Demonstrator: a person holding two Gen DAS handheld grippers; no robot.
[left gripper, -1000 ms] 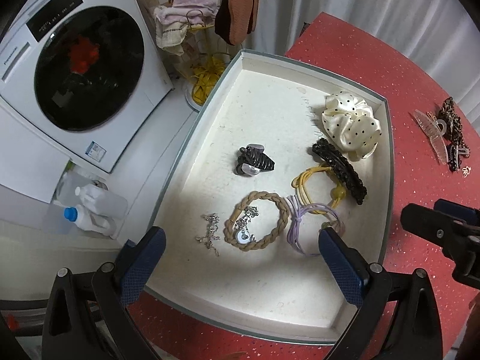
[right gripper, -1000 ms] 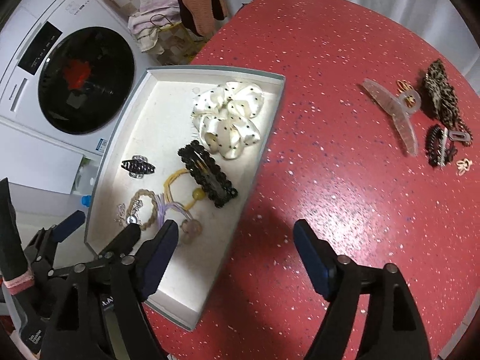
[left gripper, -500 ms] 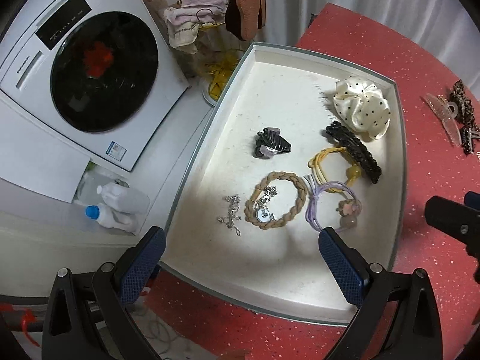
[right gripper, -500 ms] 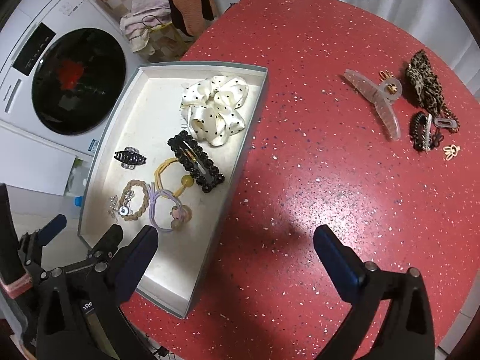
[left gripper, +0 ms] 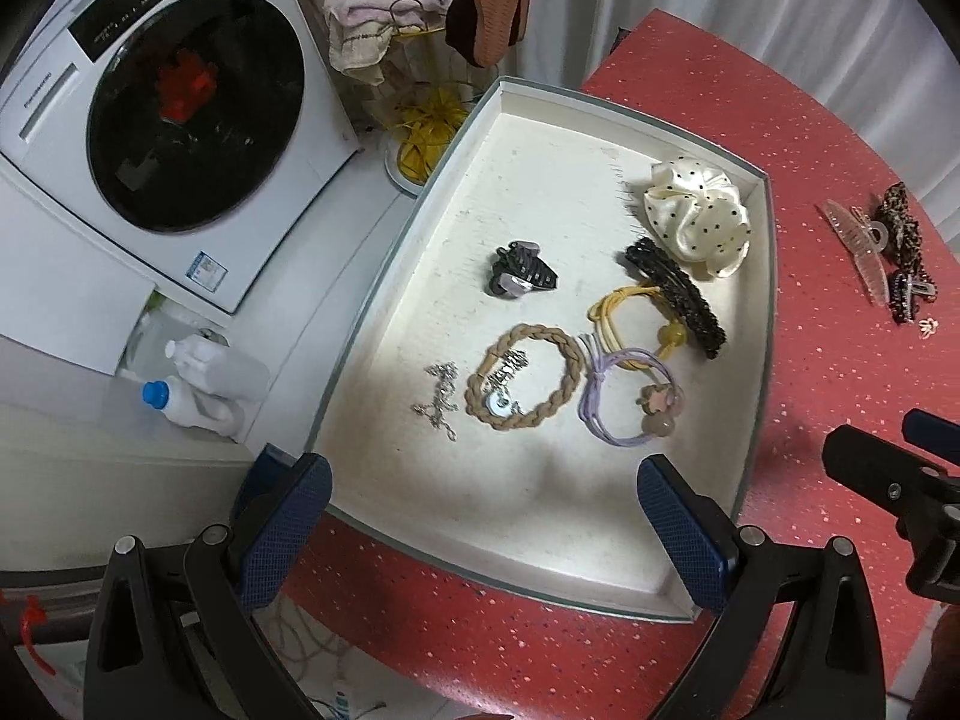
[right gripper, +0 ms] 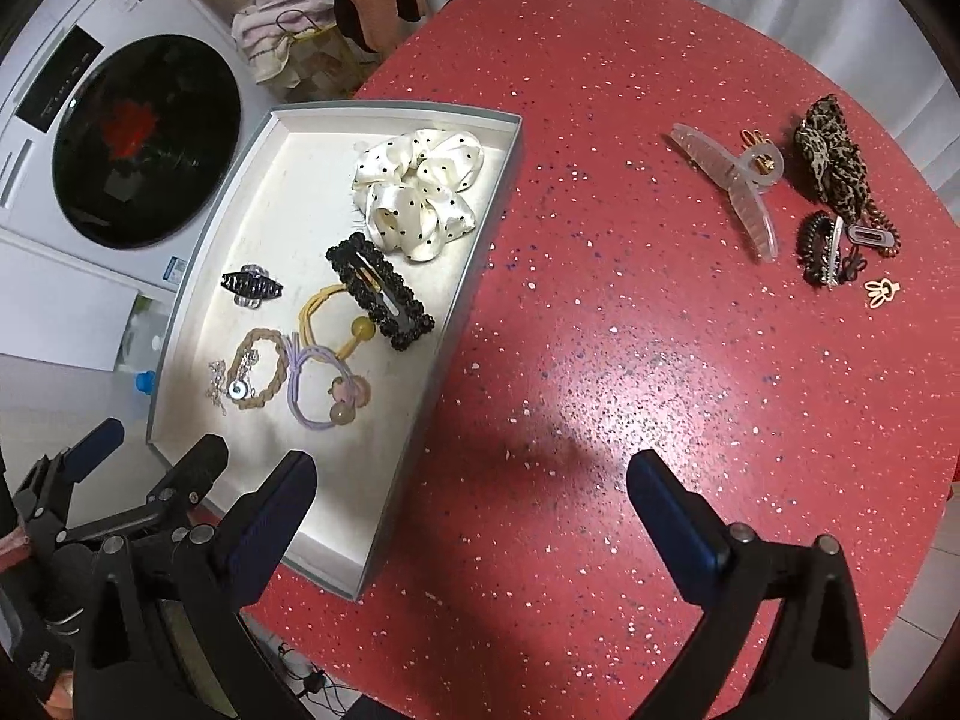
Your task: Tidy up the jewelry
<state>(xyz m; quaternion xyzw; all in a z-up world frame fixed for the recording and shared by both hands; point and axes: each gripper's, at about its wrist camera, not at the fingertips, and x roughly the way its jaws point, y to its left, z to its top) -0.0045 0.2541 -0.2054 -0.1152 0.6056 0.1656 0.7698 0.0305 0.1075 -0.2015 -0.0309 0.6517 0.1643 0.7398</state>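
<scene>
Landmark: the tray [right gripper: 480, 222] is being used as reference; it is lying on the red counter [right gripper: 600, 360].
Left tool [left gripper: 483, 510]: it is being held spread over the tray's near end, with nothing between its pads.
Right tool [right gripper: 471, 492]: it is being held fully spread just right of the tray's near corner, pinching nothing.
In the tray: a chain [right gripper: 217, 387], braided band [right gripper: 264, 366], lilac hair tie [right gripper: 318, 387] and dotted scrunchie [right gripper: 420, 192] are lying; all are judged light and limp.
Well right of the tray: a clear claw clip [right gripper: 729, 180] is lying beside a leopard scrunchie [right gripper: 831, 159] and a small pile of clips [right gripper: 840, 246]. The claw clip is judged stiff, light and slippery; its curved spine is being favoured as the hold.
</scene>
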